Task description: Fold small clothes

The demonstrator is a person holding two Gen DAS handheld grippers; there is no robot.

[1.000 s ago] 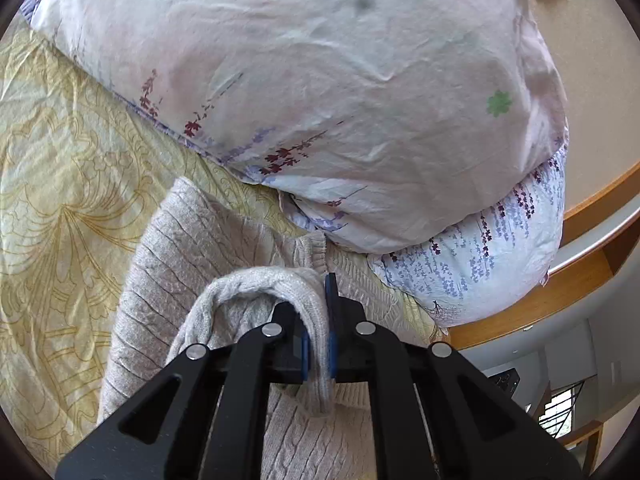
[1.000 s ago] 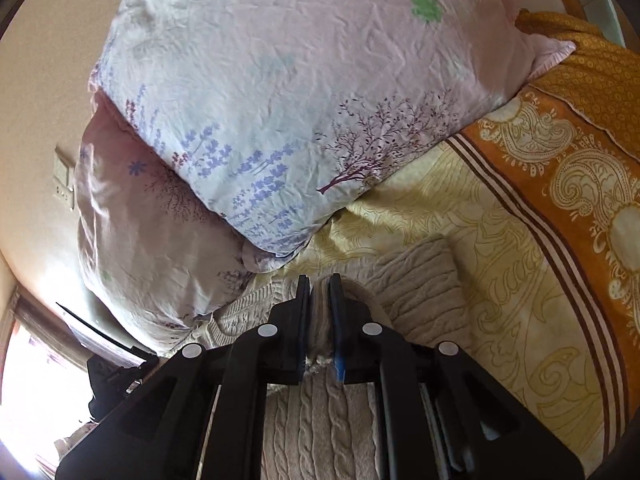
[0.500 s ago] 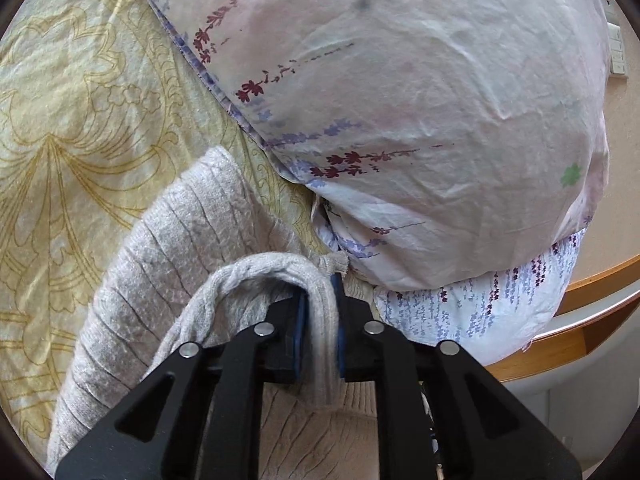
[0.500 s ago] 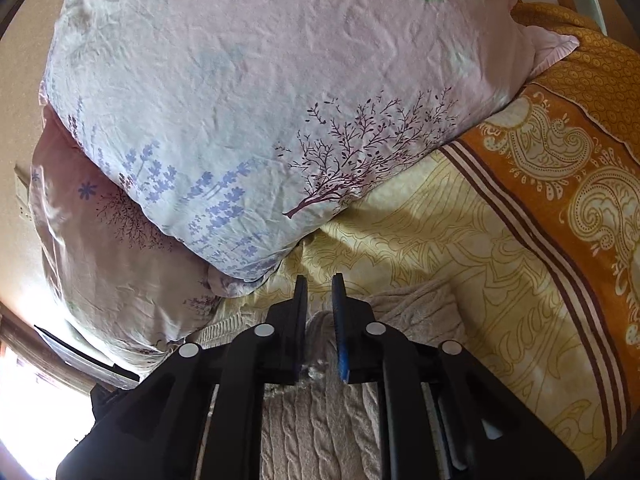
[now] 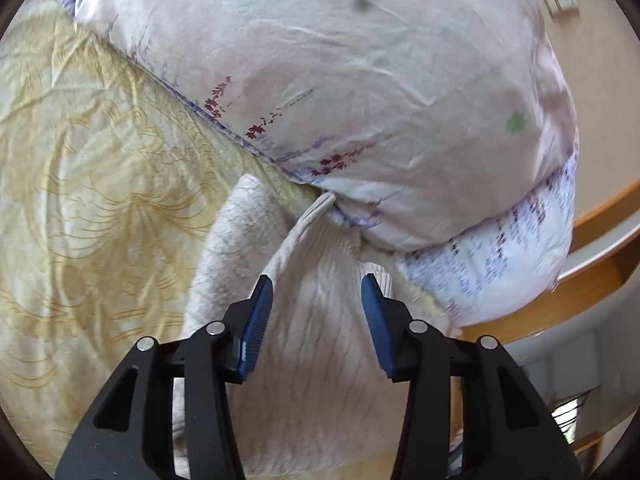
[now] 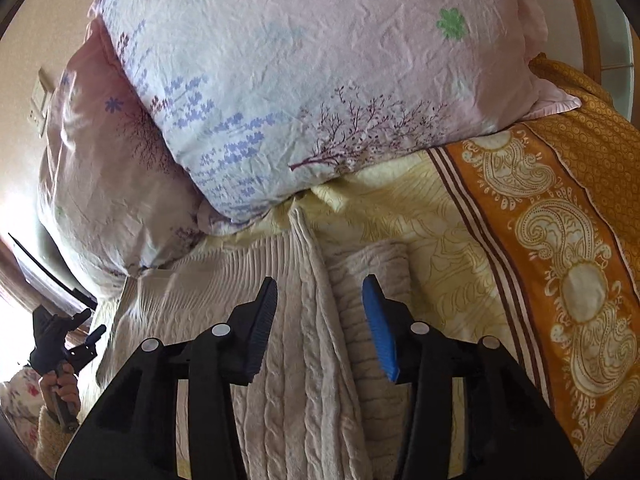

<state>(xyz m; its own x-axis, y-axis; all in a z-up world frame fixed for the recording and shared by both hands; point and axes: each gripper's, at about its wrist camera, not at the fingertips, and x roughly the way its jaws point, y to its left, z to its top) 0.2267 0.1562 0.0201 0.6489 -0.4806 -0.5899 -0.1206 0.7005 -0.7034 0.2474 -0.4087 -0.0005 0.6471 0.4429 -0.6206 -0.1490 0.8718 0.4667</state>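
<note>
The left gripper is seen above a beige knit sweater, its jaws opening, nothing pressed by the blue pads. The sweater is spread on a yellow bedspread, its edge tucked against a floral pillow.

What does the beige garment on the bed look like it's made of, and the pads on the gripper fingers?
Beige garment: knitted yarn, likely wool or acrylic, matte; cable and rib patterns show. Finger pads: blue, finely ridged, probably rubber or soft plastic.

each gripper is black, with silver screws, ribbed blue pads; floral sleeve.
</note>
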